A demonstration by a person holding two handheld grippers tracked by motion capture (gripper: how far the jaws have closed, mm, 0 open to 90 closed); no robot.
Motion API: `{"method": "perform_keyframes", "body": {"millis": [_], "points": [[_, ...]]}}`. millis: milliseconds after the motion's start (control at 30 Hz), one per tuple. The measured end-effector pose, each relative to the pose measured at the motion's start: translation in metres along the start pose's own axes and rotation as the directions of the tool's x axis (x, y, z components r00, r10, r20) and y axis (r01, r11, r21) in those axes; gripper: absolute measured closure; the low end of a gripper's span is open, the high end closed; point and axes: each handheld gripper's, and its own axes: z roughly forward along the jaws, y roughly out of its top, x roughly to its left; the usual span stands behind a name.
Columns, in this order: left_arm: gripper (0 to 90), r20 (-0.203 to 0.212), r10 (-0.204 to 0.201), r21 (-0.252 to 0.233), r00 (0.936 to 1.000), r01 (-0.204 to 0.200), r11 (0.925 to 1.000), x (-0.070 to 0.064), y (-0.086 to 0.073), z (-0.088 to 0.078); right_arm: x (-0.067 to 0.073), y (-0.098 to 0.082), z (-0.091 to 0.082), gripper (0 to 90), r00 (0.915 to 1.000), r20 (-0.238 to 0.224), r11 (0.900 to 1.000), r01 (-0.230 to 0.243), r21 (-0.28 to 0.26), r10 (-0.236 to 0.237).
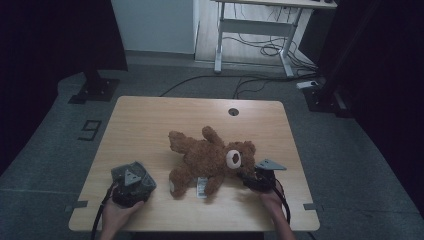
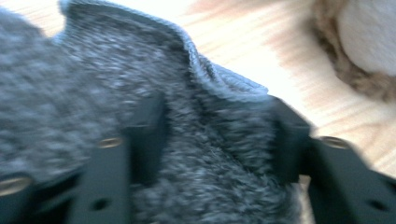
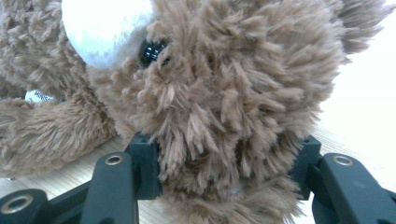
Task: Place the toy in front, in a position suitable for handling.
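Bear (image 1: 212,160) pinned, grey knit (image 1: 132,181) being gripped.
My right gripper (image 3: 219,170) has its jaws pinching the bear's head; left of the bear, my left gripper (image 2: 210,140) straddles the knit, pads touching. I judge dressing comes next: firm that grip, lift toward the bear.

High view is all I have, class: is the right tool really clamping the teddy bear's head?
Observer: Yes; the right gripper view shows the right tool with both jaws pressed into the head fur of the teddy bear.
Operator: And the left tool?
Observer: The left gripper view shows its jaws closed on a bunched fold of grey knitted cloth.
Operator: Any face detail?
Observer: A glossy black eye beside the white muzzle.
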Motion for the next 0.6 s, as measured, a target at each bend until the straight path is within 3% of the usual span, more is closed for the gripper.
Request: {"method": "perform_keyframes", "body": {"millis": [100, 200, 267, 400, 433, 467, 533, 600], "points": [[71.9, 0.005, -0.024, -0.027, 0.9997, 0.024, 0.9994, 0.006, -0.002, -0.001, 0.0, 0.0, 0.0, 44.6, 1.0, 0.0, 1.0, -0.001, -0.001, 0.001], [75.8, 0.044, -0.064, -0.045, 0.997, 0.066, 0.9968, 0.012, -0.003, -0.004, 0.0, 0.0, 0.0, 44.6, 1.0, 0.0, 1.0, -0.002, -0.001, 0.002], [78.7, 0.084, -0.095, -0.078, 0.9919, 0.102, 0.9917, 0.015, -0.002, -0.01, 0.0, 0.0, 0.0, 44.5, 1.0, -0.001, 1.0, -0.002, -0.001, 0.002], [80.1, 0.159, -0.138, -0.177, 0.9776, 0.166, 0.97, 0.019, 0.002, -0.028, -0.001, 0.0, 0.0, 44.5, 1.0, -0.003, 1.0, -0.001, -0.002, 0.001], [80.1, 0.181, -0.147, -0.221, 0.9725, 0.186, 0.9572, 0.02, 0.004, -0.037, -0.001, 0.0, 0.0, 44.5, 1.0, -0.003, 1.0, -0.001, -0.002, 0.001], [80.1, 0.181, -0.147, -0.221, 0.9725, 0.186, 0.9572, 0.02, 0.004, -0.037, -0.001, 0.0, 0.0, 44.5, 1.0, -0.003, 1.0, -0.001, -0.002, 0.001], [80.2, 0.21, -0.154, -0.27, 0.9655, 0.209, 0.9399, 0.022, 0.007, -0.049, -0.001, 0.0, 0.0, 44.5, 1.0, -0.004, 1.0, -0.003, -0.002, 0.003], [80.5, 0.228, -0.146, -0.302, 0.9627, 0.213, 0.9293, 0.022, 0.009, -0.058, -0.001, 0.0, 0.0, 44.5, 1.0, -0.002, 1.0, -0.002, -0.002, 0.002]]}}
